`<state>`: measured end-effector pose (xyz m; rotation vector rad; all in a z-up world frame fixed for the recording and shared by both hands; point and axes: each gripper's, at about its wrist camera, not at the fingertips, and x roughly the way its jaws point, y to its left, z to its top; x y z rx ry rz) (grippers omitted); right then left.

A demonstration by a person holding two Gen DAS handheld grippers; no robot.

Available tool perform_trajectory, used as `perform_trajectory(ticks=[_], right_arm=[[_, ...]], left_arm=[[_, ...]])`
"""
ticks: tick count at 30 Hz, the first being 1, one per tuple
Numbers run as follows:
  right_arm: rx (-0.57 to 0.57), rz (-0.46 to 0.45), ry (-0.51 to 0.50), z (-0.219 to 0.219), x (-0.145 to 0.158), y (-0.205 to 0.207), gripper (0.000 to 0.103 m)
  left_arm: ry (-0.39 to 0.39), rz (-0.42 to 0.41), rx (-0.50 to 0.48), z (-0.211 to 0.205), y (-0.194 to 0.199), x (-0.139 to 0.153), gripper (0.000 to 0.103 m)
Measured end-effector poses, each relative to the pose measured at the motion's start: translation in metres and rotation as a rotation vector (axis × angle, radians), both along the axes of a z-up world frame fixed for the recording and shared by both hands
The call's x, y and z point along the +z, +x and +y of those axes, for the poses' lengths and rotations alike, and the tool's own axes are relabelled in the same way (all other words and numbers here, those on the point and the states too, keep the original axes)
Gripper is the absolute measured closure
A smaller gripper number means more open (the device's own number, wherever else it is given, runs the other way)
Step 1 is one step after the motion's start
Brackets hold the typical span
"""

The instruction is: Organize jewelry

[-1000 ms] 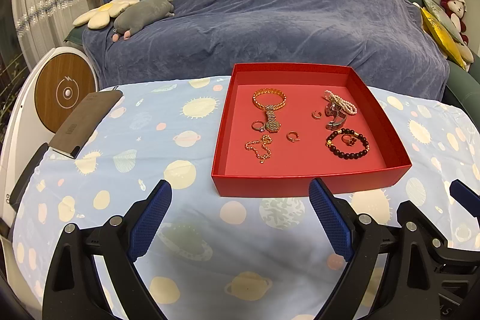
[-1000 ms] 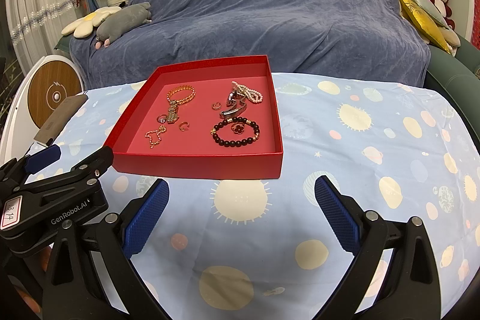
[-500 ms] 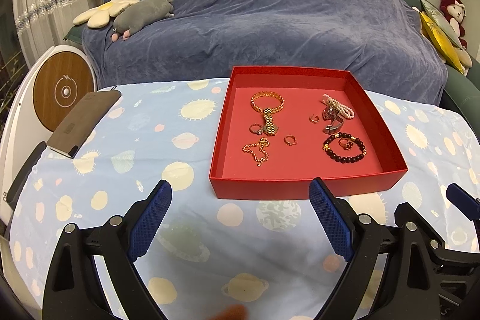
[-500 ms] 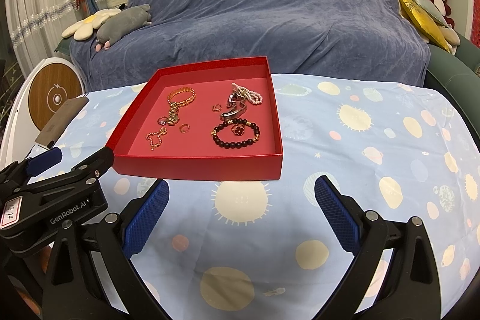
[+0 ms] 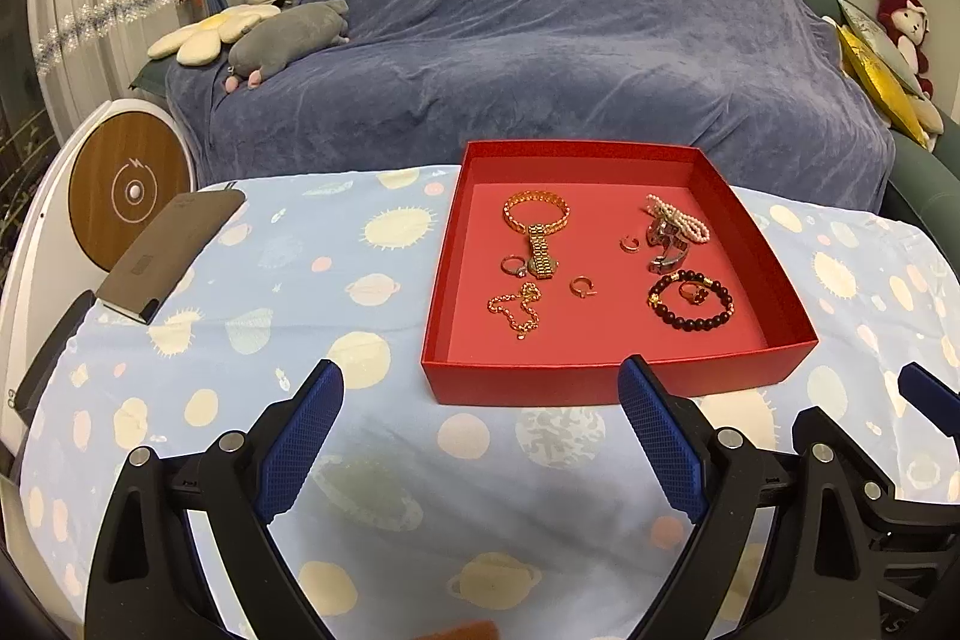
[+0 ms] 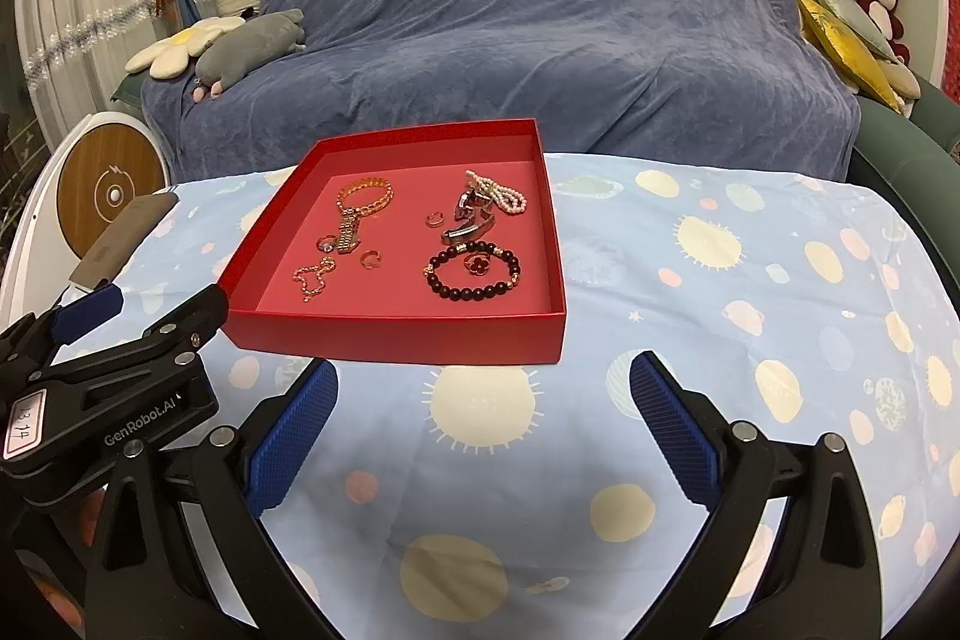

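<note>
Brown phone lies left of red tray, well apart.

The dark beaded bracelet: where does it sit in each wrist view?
Left wrist: dark beaded bracelet in the red tray's near right corner, right of centre.
Right wrist: bracelet just left of centre, same tray corner.
Shared landmark: the small ring lying inside the bracelet's loop.
</note>
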<state>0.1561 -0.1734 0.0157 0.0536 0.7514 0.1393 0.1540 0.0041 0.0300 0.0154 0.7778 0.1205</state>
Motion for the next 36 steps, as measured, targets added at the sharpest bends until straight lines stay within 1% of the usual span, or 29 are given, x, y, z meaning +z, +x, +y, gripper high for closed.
perform_trajectory(ticks=[4, 7, 36], right_arm=[[-0.002, -0.002, -0.005, 0.0002, -0.0001, 0.0, 0.006], [-0.006, 0.001, -0.002, -0.0005, -0.001, 0.0005, 0.005], [-0.004, 0.001, -0.005, -0.0006, -0.0017, 0.0002, 0.005]], left_arm=[[0.01, 0.013, 0.004, -0.0011, 0.001, -0.0032, 0.013], [0.002, 0.02, 0.004, -0.0006, 0.0007, -0.0048, 0.013], [-0.001, 0.032, 0.003, -0.0011, 0.0007, -0.0082, 0.013]])
